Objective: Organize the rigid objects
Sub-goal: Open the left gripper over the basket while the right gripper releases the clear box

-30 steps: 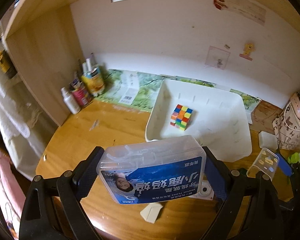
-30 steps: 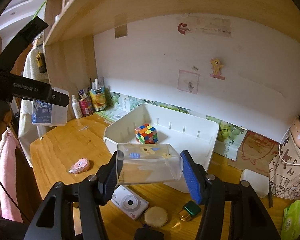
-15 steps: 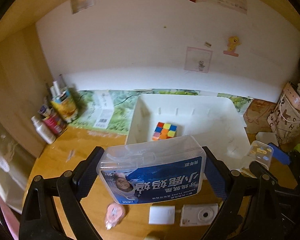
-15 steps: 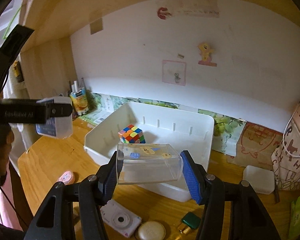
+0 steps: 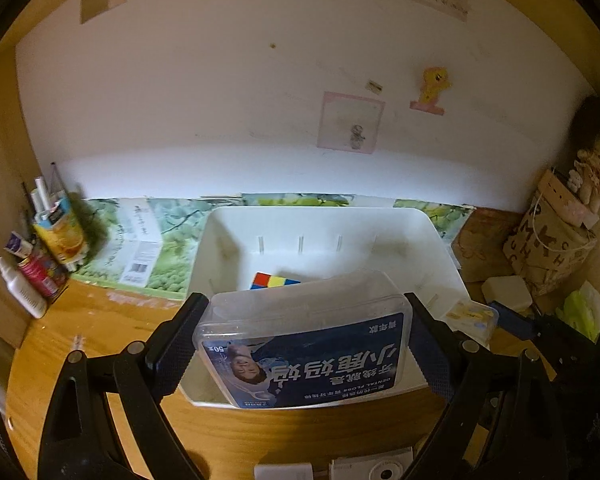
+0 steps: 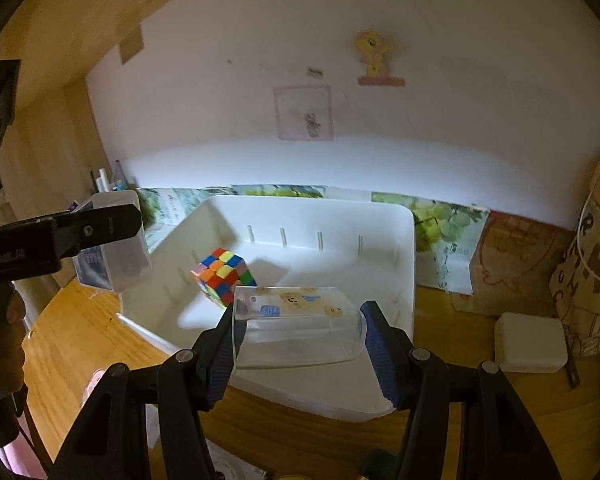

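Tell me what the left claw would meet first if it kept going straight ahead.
Probably the Rubik's cube inside the white bin, just beyond the dental floss box that the left claw holds; depth is hard to judge.

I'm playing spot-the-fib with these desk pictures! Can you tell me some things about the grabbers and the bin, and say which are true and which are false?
1. The left gripper holds a floss box. True.
2. The right gripper is empty. False: it grips a clear box.
3. A cube sits in the bin. True.
4. The bin is blue. False: it is white.
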Demonstrator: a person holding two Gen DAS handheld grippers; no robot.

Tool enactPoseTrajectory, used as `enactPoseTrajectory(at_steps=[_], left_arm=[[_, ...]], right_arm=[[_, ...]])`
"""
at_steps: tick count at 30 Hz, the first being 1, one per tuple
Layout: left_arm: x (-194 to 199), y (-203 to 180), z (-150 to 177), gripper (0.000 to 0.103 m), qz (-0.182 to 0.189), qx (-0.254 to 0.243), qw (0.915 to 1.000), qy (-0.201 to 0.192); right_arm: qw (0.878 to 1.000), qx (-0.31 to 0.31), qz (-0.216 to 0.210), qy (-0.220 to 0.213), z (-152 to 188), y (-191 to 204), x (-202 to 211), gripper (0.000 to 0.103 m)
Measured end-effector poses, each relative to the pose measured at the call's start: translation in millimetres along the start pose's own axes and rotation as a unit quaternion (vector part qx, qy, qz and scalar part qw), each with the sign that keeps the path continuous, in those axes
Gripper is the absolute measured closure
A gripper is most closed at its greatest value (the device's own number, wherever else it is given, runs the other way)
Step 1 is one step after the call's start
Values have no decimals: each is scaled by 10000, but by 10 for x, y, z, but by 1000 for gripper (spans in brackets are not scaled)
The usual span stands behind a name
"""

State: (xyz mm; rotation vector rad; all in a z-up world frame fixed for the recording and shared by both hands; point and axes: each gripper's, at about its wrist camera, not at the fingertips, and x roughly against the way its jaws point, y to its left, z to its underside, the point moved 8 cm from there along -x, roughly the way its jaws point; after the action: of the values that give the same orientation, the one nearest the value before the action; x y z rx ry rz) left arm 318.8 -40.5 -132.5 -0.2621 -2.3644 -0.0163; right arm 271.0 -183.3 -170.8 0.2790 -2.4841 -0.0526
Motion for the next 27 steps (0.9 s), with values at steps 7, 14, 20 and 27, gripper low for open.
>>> enactPoseTrajectory(at_steps=[7, 14, 20, 27], left_arm=[[-157, -107, 16, 8, 290, -55, 9995, 99], [-165, -126, 8, 7, 475, 9, 9989, 59], [-101, -118, -25, 3, 533, 110, 9985, -19], [32, -147, -69, 2, 508, 76, 9986, -118]], right_arm=[[9995, -244, 125, 131, 62, -93, -171, 43], [9984, -449, 166, 286, 110, -141, -258, 43], [9974, -646, 83, 320, 122, -185, -251, 31], [9972, -678, 80, 307, 98, -192, -176, 28]])
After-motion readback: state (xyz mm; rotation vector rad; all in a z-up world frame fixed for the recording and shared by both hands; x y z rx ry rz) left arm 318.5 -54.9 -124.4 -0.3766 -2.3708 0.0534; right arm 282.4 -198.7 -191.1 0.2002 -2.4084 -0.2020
